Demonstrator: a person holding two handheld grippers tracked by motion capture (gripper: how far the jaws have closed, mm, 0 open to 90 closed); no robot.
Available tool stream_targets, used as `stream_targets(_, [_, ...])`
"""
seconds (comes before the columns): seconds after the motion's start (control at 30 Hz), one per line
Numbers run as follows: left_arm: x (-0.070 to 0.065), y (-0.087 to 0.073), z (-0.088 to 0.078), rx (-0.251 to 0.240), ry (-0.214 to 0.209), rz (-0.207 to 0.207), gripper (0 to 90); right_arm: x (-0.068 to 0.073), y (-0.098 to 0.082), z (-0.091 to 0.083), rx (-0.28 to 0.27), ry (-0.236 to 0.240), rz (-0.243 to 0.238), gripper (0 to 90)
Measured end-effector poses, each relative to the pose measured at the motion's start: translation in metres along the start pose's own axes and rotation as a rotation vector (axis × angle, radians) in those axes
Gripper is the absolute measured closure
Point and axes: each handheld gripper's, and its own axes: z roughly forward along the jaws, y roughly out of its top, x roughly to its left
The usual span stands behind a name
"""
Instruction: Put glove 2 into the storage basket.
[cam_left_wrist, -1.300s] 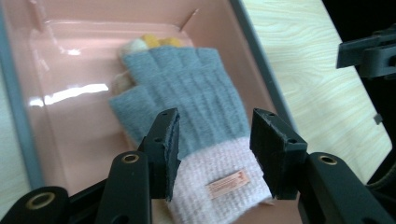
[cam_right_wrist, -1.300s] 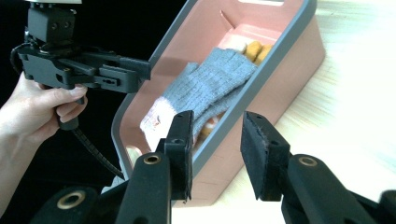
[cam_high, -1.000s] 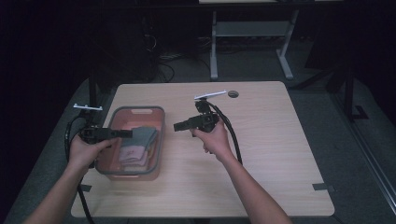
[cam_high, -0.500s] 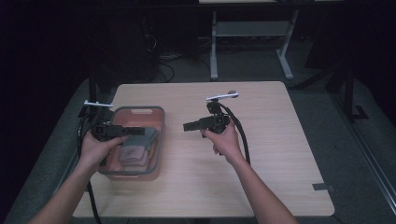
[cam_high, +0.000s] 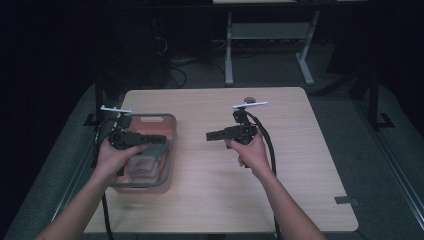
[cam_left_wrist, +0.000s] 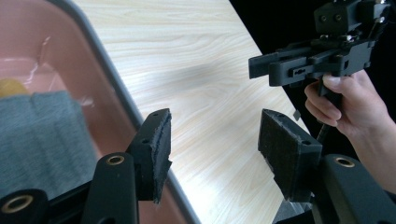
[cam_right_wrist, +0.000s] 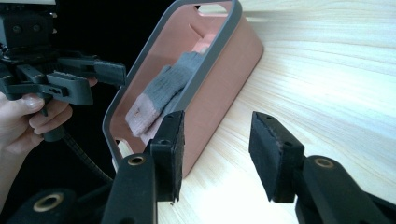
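Note:
A pink bin with a grey rim (cam_high: 150, 117) stands on the left of the wooden table (cam_high: 300, 165). Inside it lies a grey and pink knitted cloth (cam_right_wrist: 173, 81), also seen from the left gripper view (cam_left_wrist: 42, 135), with something yellow (cam_left_wrist: 11, 86) beside it. My left gripper (cam_high: 162, 139) hovers over the bin and points right. Its jaws (cam_left_wrist: 212, 135) have just been opening and hold nothing. My right gripper (cam_high: 209, 135) hangs over the table's middle and points left at the bin (cam_right_wrist: 224, 79). Its jaws (cam_right_wrist: 215, 140) have also just been opening, and they are empty.
A small dark round object (cam_high: 248, 99) lies at the table's far edge. A strip of tape (cam_high: 345, 201) marks the near right corner. Cables trail from both grippers toward the person. Metal desk legs (cam_high: 229, 55) stand on the floor beyond the table.
Both grippers have drifted to the right in the high view, and their jaws stand wider apart. The bin and the cloth have not moved.

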Motion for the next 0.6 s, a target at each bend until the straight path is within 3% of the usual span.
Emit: stream_targets(0.6, [-0.021, 0.003, 0.033, 0.039, -0.05, 0.035, 39.5, -0.022, -0.014, -0.034, -0.048, -0.018, 0.037, 51.6])
